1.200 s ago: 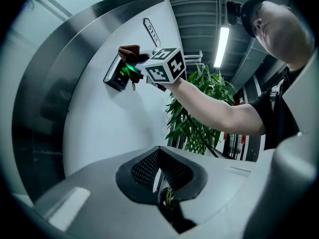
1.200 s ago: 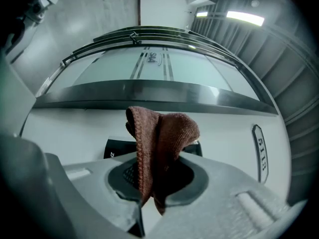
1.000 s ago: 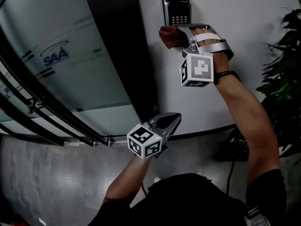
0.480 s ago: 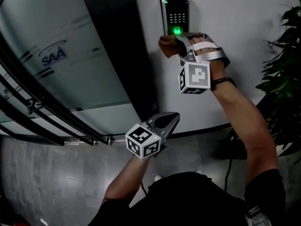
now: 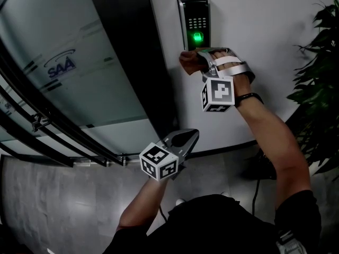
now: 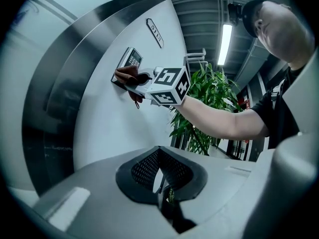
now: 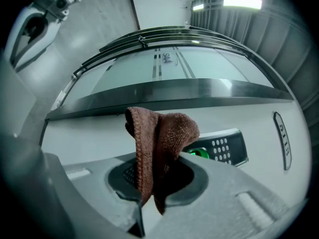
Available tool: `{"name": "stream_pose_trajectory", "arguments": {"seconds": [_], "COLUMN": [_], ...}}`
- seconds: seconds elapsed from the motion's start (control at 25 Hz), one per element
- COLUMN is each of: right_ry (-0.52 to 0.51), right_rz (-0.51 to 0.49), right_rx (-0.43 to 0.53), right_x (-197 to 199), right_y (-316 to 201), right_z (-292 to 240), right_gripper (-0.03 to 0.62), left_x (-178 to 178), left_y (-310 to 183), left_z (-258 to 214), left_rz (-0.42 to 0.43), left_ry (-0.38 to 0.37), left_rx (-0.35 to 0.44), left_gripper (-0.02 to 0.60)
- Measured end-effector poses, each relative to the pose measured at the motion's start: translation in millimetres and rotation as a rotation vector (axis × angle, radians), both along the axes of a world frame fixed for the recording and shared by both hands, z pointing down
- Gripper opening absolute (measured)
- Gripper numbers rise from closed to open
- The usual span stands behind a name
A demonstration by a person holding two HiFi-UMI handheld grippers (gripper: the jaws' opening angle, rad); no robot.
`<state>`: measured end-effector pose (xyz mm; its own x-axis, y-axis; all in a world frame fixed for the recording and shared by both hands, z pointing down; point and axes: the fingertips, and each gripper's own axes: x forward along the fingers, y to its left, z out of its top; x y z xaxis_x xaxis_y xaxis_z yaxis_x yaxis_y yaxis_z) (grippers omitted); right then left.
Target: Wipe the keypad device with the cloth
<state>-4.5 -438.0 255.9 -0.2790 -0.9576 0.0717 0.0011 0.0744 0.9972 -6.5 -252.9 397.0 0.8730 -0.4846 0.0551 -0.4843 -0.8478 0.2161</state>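
Note:
The black keypad device (image 5: 193, 20) hangs on the white wall, with its green sensor light (image 5: 197, 37) glowing under the keys. Just below it my right gripper (image 5: 200, 58) is shut on a brown cloth (image 5: 188, 61). The bunched cloth touches the wall at the device's lower edge. In the right gripper view the cloth (image 7: 159, 148) hangs from the closed jaws, partly hiding the keypad device (image 7: 222, 147). My left gripper (image 5: 186, 137) is low near the waist, shut and holding nothing. Its own view shows the keypad device (image 6: 129, 61) and the cloth (image 6: 127, 77) from afar.
A glass door (image 5: 63, 73) with a printed logo and a dark door frame (image 5: 132, 67) stand left of the keypad. A leafy plant (image 5: 318, 89) fills the right side. A dark object with a cable (image 5: 259, 169) lies at the wall's base.
My right gripper has slid the cloth down off the keypad's lower part, and the green sensor light now shows in full. The left gripper has hardly moved.

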Motion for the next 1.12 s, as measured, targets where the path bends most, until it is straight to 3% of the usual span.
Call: {"name": "stream_pose_trajectory", "arguments": {"seconds": [0.28, 0.48, 0.72, 1.12], "right_ry": [-0.011, -0.065, -0.047, 0.025], "right_rz": [-0.021, -0.074, -0.013, 0.044], "right_rx": [-0.059, 0.099, 0.277, 0.355], "right_x": [-1, -7, -5, -5], "right_y": [10, 32, 16, -7], "right_z": [10, -76, -171, -186], "right_gripper": [0.048, 0.048, 0.048, 0.048], "left_x": [-2, -4, -8, -10], "left_y": [3, 0, 1, -2], "left_z": [0, 2, 2, 4], "left_rz": [0.002, -0.012, -0.019, -0.024], "left_ry": [0.003, 0.003, 0.008, 0.005], "left_rx": [-0.004, -0.006, -0.008, -0.010], "left_gripper": [0.017, 0.017, 0.017, 0.017]}}
